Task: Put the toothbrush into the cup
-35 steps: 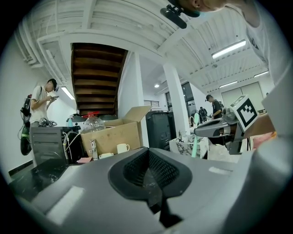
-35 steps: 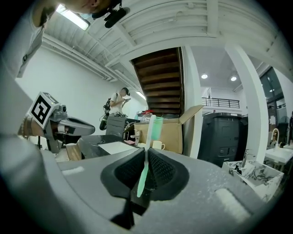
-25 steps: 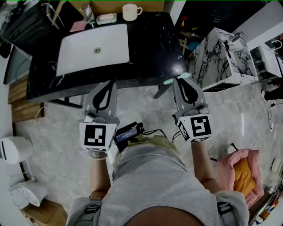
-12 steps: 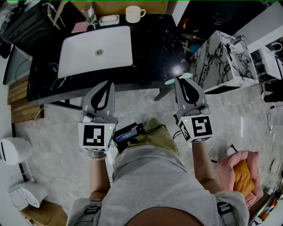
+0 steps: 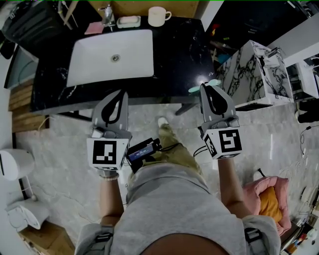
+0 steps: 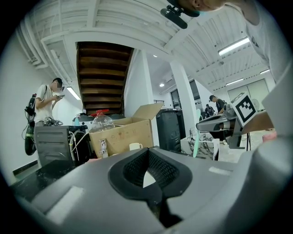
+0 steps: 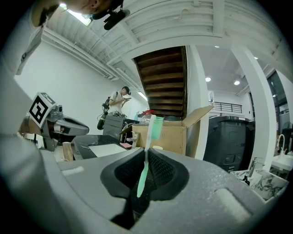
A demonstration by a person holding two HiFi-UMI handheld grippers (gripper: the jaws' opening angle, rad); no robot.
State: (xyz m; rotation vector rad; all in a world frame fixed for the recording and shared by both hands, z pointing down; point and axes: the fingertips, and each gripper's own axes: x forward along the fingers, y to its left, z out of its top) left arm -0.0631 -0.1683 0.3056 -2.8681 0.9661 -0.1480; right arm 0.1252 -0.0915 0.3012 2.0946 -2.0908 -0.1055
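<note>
A mint-green toothbrush point(image 7: 147, 148) stands upright between the jaws of my right gripper point(image 7: 145, 157), which is shut on it; its head pokes out past the gripper tip point(image 5: 205, 85) in the head view. The right gripper point(image 5: 211, 99) hangs just in front of the black counter's near edge, at its right end. My left gripper point(image 5: 113, 105) is shut with nothing in it, also short of the counter's front edge. The cream cup point(image 5: 158, 16) stands at the counter's far edge, right of the white sink point(image 5: 110, 57). The left gripper view shows it small and distant point(image 6: 134, 146).
A faucet point(image 5: 106, 14) and soap dish point(image 5: 128, 21) sit behind the sink on the black counter point(image 5: 179, 55). A marble-patterned cabinet point(image 5: 251, 69) stands to the right. A cardboard box point(image 7: 174, 135) lies beyond the counter. A person point(image 6: 46, 107) stands far off.
Both grippers have drifted slightly toward the counter, and the view has shifted right as the person steps forward with one foot. The toothbrush stays held.
</note>
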